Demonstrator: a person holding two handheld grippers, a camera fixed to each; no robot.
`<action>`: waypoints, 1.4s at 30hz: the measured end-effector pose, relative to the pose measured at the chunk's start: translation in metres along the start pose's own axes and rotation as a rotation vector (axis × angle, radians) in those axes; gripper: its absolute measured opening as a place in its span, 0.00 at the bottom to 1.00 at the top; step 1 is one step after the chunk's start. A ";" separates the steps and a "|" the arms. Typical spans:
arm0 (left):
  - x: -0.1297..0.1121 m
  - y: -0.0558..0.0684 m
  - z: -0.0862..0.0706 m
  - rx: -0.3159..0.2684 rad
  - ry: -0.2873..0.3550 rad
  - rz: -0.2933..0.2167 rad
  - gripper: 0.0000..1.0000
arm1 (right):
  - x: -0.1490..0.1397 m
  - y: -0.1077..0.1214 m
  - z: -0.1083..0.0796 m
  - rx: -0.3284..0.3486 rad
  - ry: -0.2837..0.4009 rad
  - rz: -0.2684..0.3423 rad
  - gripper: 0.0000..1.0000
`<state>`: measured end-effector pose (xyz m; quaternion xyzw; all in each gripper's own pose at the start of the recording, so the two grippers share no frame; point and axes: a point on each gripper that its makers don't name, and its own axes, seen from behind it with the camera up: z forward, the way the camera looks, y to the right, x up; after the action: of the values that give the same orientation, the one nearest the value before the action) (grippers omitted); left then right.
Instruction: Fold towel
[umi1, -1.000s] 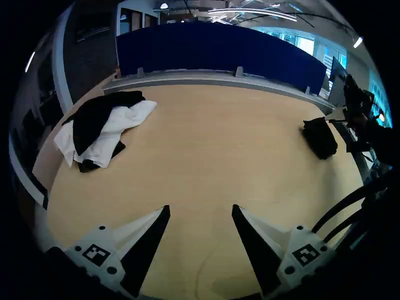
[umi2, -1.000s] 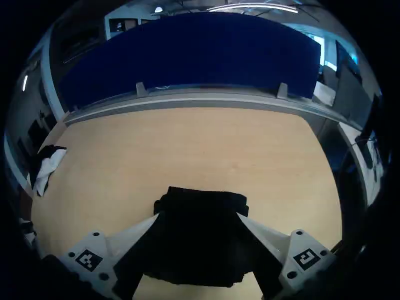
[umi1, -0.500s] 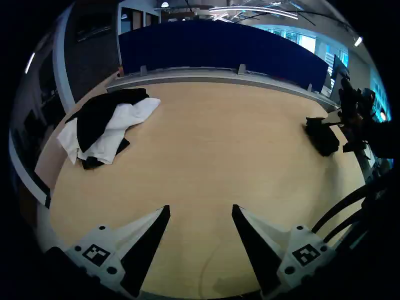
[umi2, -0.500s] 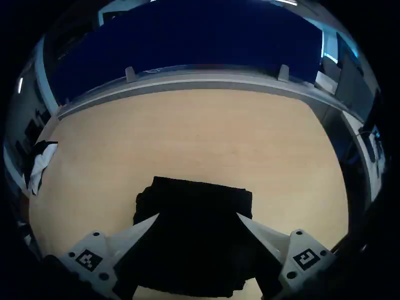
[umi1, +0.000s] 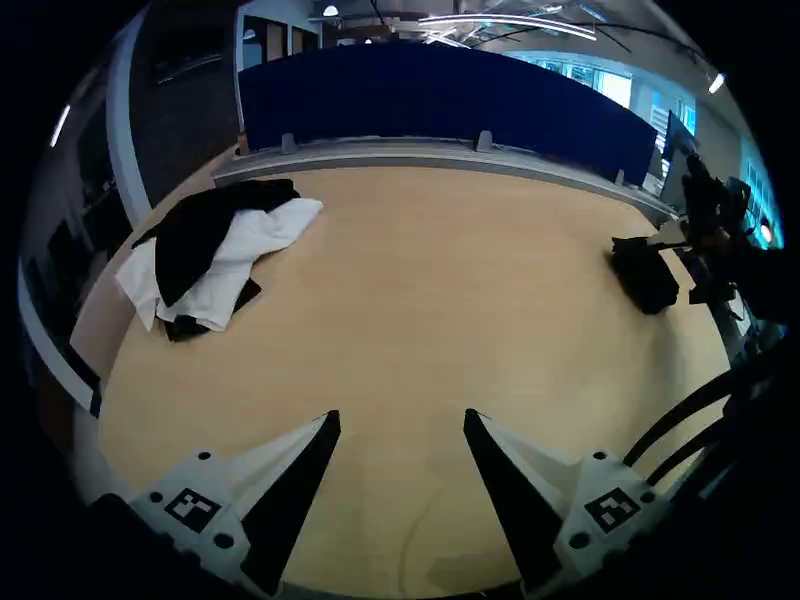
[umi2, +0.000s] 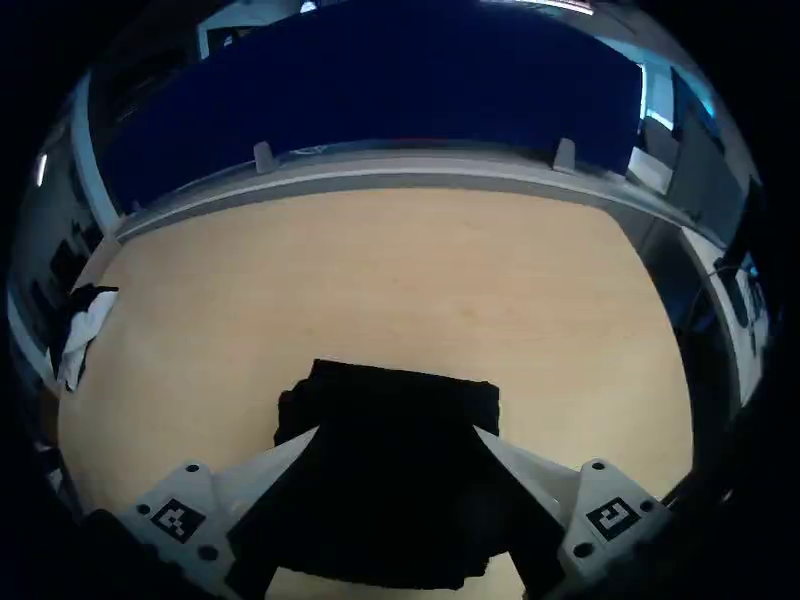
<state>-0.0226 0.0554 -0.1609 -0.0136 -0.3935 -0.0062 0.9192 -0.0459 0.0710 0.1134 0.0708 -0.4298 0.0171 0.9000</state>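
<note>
1. Firstly, in the left gripper view, the left gripper (umi1: 400, 418) hovers over bare pale wood of the desk (umi1: 430, 290). Its two fingers (umi1: 300, 455) stand wide apart with nothing between them.
2. Far off at the desk's right edge lies the folded black towel (umi1: 643, 275), well apart from these fingers. A pile of black and white cloth (umi1: 210, 255) sits at the far left, before a blue partition (umi1: 440, 95).
3. Next, in the right gripper view, the right gripper (umi2: 395, 432) is directly over the folded black towel. Its fingers (umi2: 520, 470) are spread open, not clamped. The towel lies flat on the desk between and beneath them, reaching past both fingertips.
</note>
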 end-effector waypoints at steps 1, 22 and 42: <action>0.001 0.000 0.000 0.000 0.003 -0.001 0.92 | 0.002 -0.003 -0.005 0.004 0.014 0.005 1.00; 0.022 0.004 -0.002 -0.029 0.048 0.005 0.92 | 0.003 -0.039 -0.079 0.026 0.181 0.039 1.00; 0.069 0.011 0.002 -0.066 0.148 0.024 0.92 | -0.019 -0.089 -0.166 -0.030 0.497 0.092 1.00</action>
<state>0.0233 0.0663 -0.1098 -0.0483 -0.3237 -0.0092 0.9449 0.0784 0.0071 -0.0147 0.0311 -0.1984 0.0686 0.9772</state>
